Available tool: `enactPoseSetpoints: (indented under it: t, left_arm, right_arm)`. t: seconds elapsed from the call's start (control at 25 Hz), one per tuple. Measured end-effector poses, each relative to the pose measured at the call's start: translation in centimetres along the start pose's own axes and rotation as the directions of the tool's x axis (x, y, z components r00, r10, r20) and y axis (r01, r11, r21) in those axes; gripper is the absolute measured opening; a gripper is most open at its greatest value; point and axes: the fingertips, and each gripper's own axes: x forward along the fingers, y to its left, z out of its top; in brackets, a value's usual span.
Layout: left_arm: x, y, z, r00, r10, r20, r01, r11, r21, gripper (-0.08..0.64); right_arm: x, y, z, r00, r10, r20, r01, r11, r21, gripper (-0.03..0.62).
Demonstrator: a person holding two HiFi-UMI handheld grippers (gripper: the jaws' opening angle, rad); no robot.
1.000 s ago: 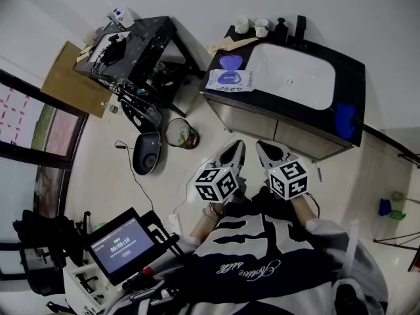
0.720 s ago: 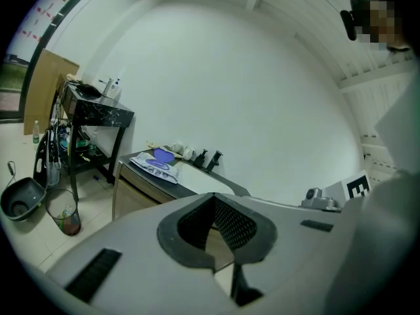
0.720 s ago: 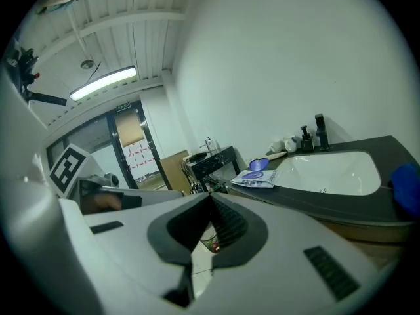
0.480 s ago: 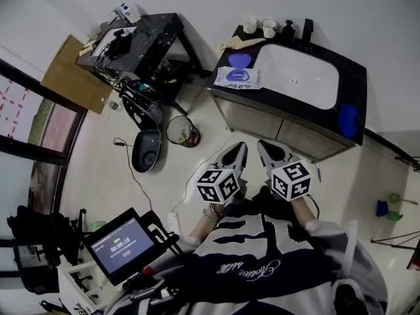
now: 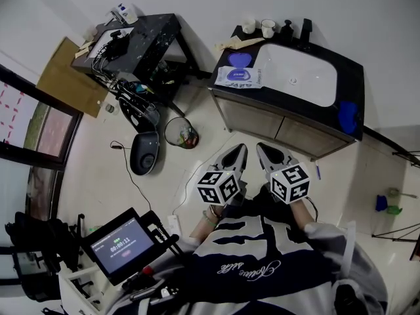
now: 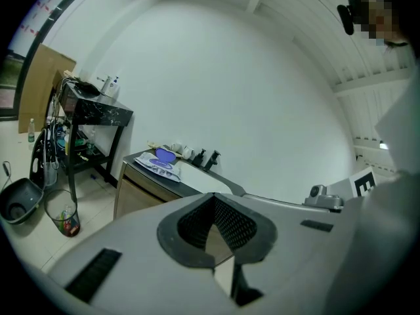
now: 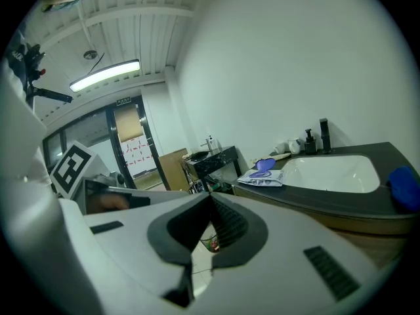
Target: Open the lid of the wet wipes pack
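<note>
The wet wipes pack (image 5: 237,77) lies flat on the dark counter (image 5: 351,77), left of the sink. Its purple oval lid (image 5: 241,59) shows at the pack's far edge and looks lifted. The left gripper view shows the pack (image 6: 156,167) far off, and the right gripper view shows the pack (image 7: 263,176) beside the basin. My left gripper (image 5: 237,151) and right gripper (image 5: 262,149) are held side by side near my chest, well short of the counter. Both are shut with nothing between the jaws.
A white sink basin (image 5: 298,77) fills the counter's middle, with a blue cloth (image 5: 346,118) at its right. Cups (image 5: 248,25) and a black tap (image 5: 306,28) stand at the back. On the floor to the left are a waste bin (image 5: 180,133), a dustpan (image 5: 143,153) and a black side table (image 5: 141,41).
The head view has shifted slightly, so the counter sits a little to the right. Both grippers stay shut in the same spot before my chest.
</note>
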Motion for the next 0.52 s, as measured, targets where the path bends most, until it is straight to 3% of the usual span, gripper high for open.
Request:
enactPoseSetpoints:
  t: [0.52]
  left_arm:
    - [-0.4,0.4,-1.7,1.000,-0.007,-0.015,0.007,1.000,0.001,-0.002]
  right_arm:
    - [0.0,0.4,-1.7,1.000,-0.007,-0.015,0.007,1.000,-0.010,-0.002]
